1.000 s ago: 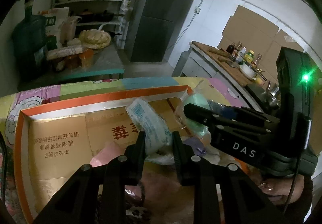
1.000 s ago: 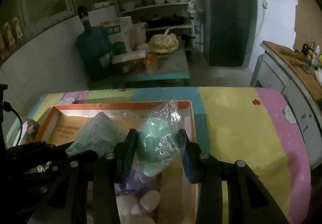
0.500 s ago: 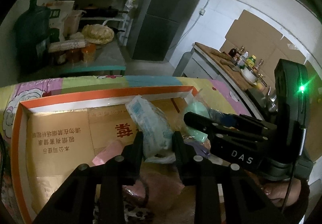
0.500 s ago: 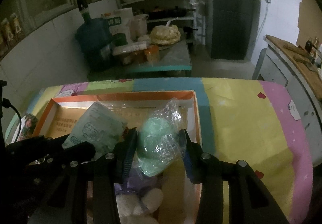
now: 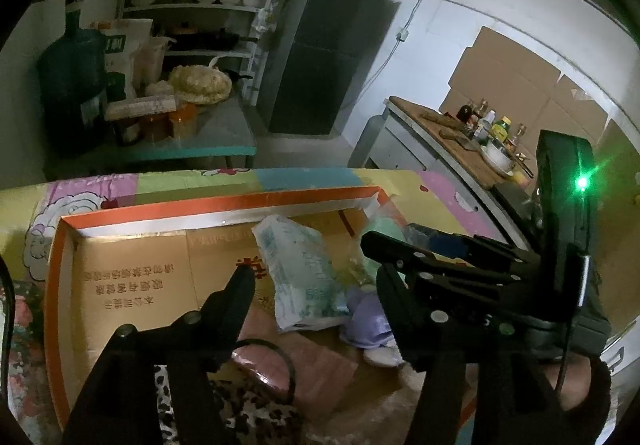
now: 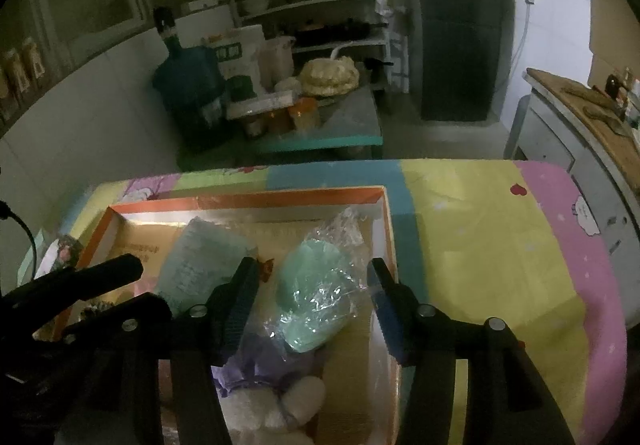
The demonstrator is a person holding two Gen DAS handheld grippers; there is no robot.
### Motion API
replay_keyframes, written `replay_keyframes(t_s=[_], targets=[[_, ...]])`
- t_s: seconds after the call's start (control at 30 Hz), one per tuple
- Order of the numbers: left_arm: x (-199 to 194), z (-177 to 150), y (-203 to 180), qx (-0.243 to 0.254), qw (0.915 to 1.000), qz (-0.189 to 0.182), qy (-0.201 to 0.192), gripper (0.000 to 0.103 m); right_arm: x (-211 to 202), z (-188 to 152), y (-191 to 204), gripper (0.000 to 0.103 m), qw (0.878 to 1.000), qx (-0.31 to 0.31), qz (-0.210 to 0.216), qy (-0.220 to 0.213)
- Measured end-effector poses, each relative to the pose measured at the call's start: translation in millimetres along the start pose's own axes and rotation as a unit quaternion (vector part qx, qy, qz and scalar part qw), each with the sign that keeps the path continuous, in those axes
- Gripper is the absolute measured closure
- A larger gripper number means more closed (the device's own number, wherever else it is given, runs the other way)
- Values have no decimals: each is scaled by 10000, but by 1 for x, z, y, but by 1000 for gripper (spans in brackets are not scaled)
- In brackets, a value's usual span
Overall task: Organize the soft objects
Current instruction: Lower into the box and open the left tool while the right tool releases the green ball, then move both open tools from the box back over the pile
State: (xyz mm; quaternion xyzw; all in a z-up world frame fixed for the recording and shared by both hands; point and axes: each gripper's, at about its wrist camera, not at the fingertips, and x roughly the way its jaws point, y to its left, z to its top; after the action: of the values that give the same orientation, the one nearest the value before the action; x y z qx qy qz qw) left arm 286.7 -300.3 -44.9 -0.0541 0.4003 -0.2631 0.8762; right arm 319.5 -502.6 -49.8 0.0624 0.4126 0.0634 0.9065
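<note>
Both your grippers, left gripper and right gripper, are opening, fingers off the tissue pack and bagged green sponge, which now sit in the cardboard box with the plush toy; little looks left.

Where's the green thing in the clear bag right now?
In the right wrist view, the bagged green item lies in the box's right end, beside the tissue pack.
</note>
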Motion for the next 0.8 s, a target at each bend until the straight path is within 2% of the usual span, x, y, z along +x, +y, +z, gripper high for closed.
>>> replay_keyframes(t_s=[0.1, 0.2, 0.47, 0.8], targets=[[-5, -1, -3, -5, 10000, 17, -96, 35, -5, 0, 0, 36, 9999, 44, -39, -129], [-12, 1, -2, -13, 9998, 27, -207, 29, -11, -1, -2, 33, 9996, 117, 5, -264], [-30, 5, -6, 53, 9991, 43, -407, 28, -30, -2, 0, 32, 9982, 236, 60, -546], [-70, 6, -6, 173, 9965, 103, -810, 28, -81, -8, 15, 32, 9924, 349, 175, -1165]])
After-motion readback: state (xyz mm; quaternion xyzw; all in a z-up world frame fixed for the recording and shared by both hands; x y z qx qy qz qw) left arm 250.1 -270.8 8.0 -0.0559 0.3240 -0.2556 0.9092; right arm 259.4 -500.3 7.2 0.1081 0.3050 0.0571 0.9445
